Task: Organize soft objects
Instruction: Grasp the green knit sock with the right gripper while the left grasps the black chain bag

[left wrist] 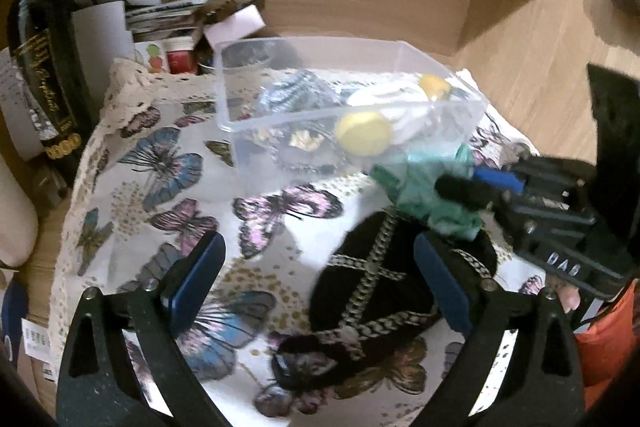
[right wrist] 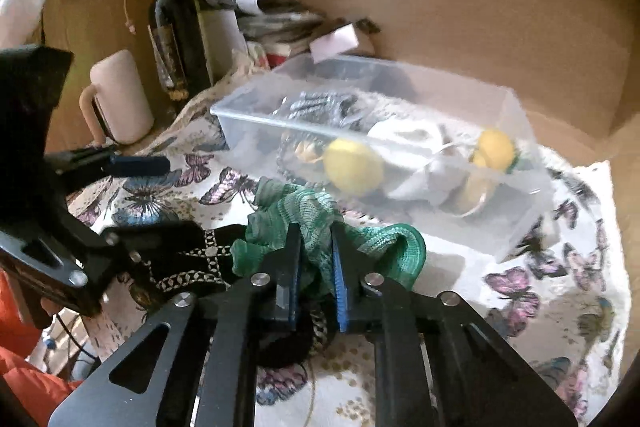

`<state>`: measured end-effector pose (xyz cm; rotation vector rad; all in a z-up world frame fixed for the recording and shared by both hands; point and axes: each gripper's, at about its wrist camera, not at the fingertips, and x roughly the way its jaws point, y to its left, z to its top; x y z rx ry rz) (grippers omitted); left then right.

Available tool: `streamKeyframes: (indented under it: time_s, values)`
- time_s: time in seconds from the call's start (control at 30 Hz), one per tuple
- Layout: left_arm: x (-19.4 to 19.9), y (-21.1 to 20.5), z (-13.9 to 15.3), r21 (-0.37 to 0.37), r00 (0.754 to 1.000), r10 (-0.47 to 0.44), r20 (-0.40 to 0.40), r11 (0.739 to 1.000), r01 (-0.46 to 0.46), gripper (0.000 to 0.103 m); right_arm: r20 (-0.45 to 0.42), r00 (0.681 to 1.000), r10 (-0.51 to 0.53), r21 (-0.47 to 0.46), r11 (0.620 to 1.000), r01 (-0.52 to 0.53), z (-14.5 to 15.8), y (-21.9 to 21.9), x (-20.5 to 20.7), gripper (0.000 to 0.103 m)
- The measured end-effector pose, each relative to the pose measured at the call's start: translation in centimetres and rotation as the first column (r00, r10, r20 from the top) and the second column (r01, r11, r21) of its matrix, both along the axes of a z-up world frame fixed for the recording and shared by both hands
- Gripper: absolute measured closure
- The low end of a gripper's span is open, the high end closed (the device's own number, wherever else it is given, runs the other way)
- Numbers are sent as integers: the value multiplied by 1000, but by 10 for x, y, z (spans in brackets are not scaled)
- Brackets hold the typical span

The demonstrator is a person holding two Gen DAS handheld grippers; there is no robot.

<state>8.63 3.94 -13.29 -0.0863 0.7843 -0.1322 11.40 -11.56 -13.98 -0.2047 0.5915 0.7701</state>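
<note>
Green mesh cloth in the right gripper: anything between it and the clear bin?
Nothing visible. The green mesh cloth, clamped by the right gripper, lies just before the clear bin, whose top is open.

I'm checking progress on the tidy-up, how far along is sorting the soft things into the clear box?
Partly done. The clear box already holds a grey knit piece, white cloth and yellow round items. In hand: the right gripper is shut on the green mesh cloth. Left: the black piece with chain trim lies on the butterfly cloth, under the open left gripper.

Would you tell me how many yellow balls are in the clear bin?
2: one ball by the near wall, one toward the bin's right end. Cloths might hide more.
</note>
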Motion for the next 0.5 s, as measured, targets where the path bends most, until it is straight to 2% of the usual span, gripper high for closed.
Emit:
streamKeyframes:
  time_s: [0.2, 0.3, 0.37, 0.43, 0.5]
  values:
    - [3, -20, -9, 10, 999, -40, -24, 999, 41, 6, 55, 997, -62, 54, 997, 59, 18, -28, -11, 91]
    - [8, -21, -15, -7, 999, -22, -22, 1000, 22, 7, 70, 994, -79, 73, 995, 74, 23, -35, -15, 91]
    - [13, -21, -20, -35, 999, -22, -39, 999, 21, 22, 73, 993, -93, 83, 993, 86, 24, -40, -17, 91]
    - [20, -24, -28, -64, 994, -63, -90, 996, 58, 47, 68, 993, -100, 93, 991, 93, 23, -44, -17, 91]
    - [19, -26, -27, -49, 995, -62, -78, 997, 58, 52, 64, 992, -104, 103, 990, 98, 22, -47, -16, 91]
